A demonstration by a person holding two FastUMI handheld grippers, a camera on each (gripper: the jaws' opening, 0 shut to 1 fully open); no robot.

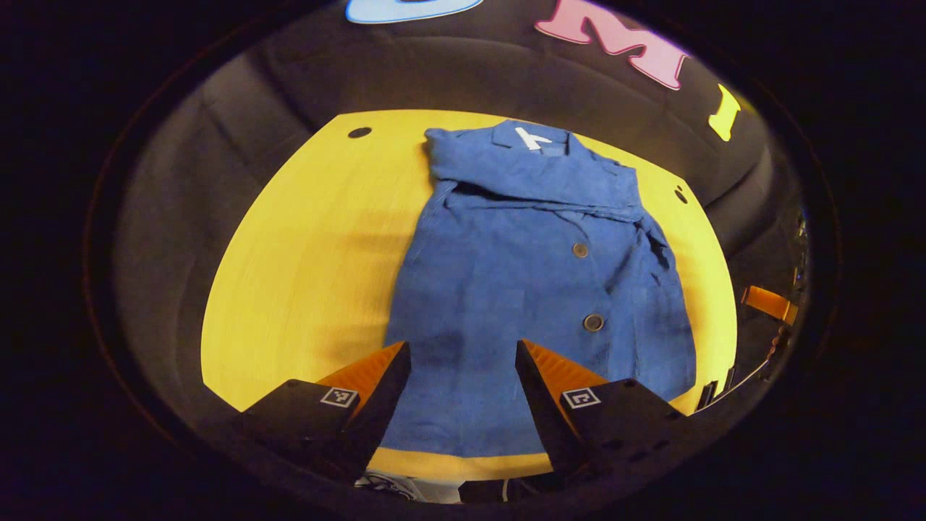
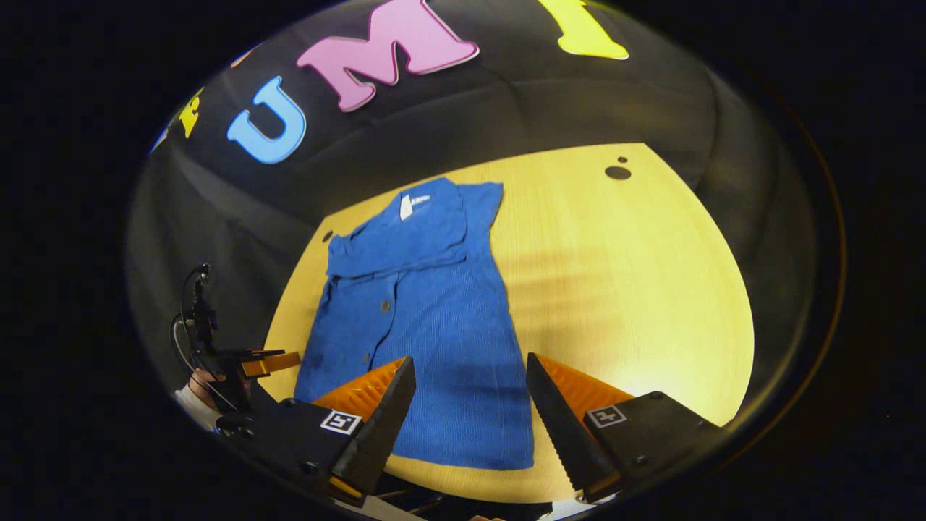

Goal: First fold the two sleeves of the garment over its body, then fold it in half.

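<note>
Garment: the blue garment (image 1: 535, 289) lies flat on the yellow bench (image 1: 304, 260), collar toward the far edge, hem toward the near edge, so the last fold can run hem to collar.
Sleeves: both look folded in already, lying as a band (image 1: 535, 184) across the chest just under the collar, clear of the hem.
Buttons: two buttons (image 1: 580, 250) run down the front, so it lies face up.
Left gripper: the left gripper (image 1: 463, 362) hangs over the near hem, jaws wide apart, cloth visible between them, nothing held.
Right gripper: the right gripper (image 2: 470, 376) sits over the hem's other side near the same edge, jaws spread wide and empty too.
Why there: one tool per hem corner, I judge, so the hem lifts evenly.
Far off: in the right gripper view the other tool and a hand (image 2: 199, 380) show at the bench's side edge.
Step in hand: the halving fold, not yet begun.
Watch for: a lopsided lift could pull the sleeves loose.
</note>
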